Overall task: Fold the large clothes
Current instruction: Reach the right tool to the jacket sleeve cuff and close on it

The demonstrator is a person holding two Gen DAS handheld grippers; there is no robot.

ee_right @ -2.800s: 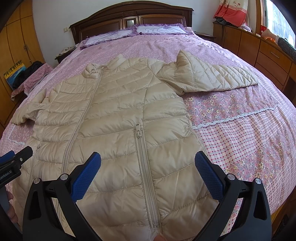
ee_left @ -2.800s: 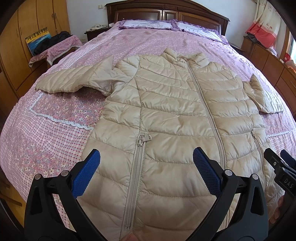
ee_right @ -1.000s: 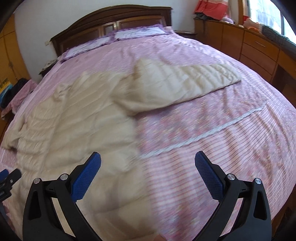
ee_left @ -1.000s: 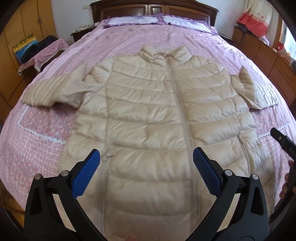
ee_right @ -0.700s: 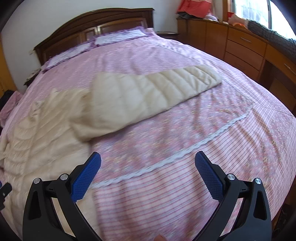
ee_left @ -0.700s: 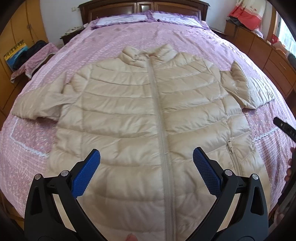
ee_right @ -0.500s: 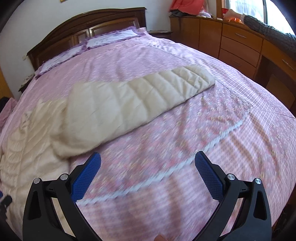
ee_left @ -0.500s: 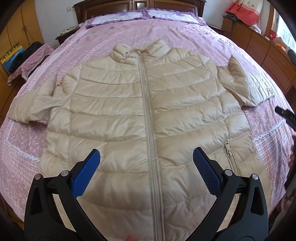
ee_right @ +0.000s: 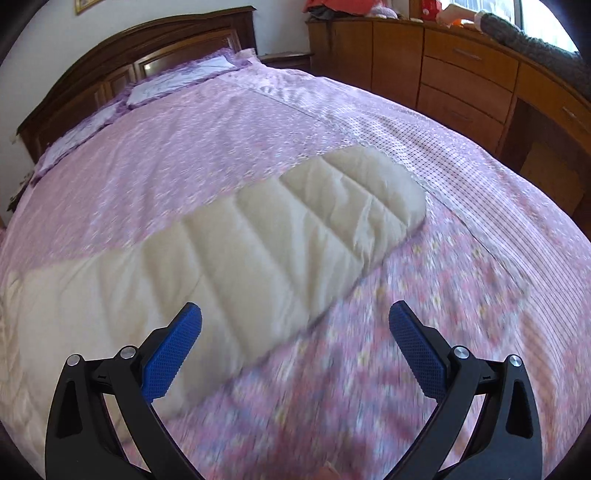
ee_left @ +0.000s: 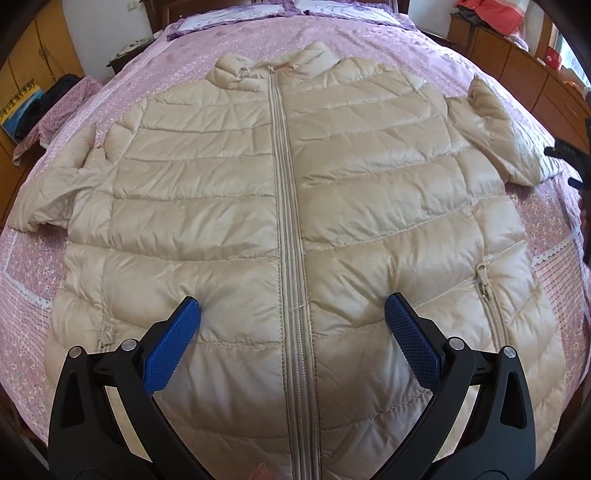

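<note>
Now | left gripper (ee_left: pixel 291 314) jaws released — above jacket (ee_left: pixel 221 206) hem | right gripper (ee_right: pixel 295 317) jaws released — beside sleeve (ee_right: pixel 295 229) edge

A big bed (ee_right: pixel 229 122) with a pink flowery cover fills the room, with purple pillows (ee_right: pixel 177 79) by a dark wood headboard (ee_right: pixel 122 55). Brown wooden drawers (ee_right: pixel 461 70) stand along one side under a bright window (ee_right: pixel 543 22). The wall (ee_right: pixel 44 33) is white.
</note>
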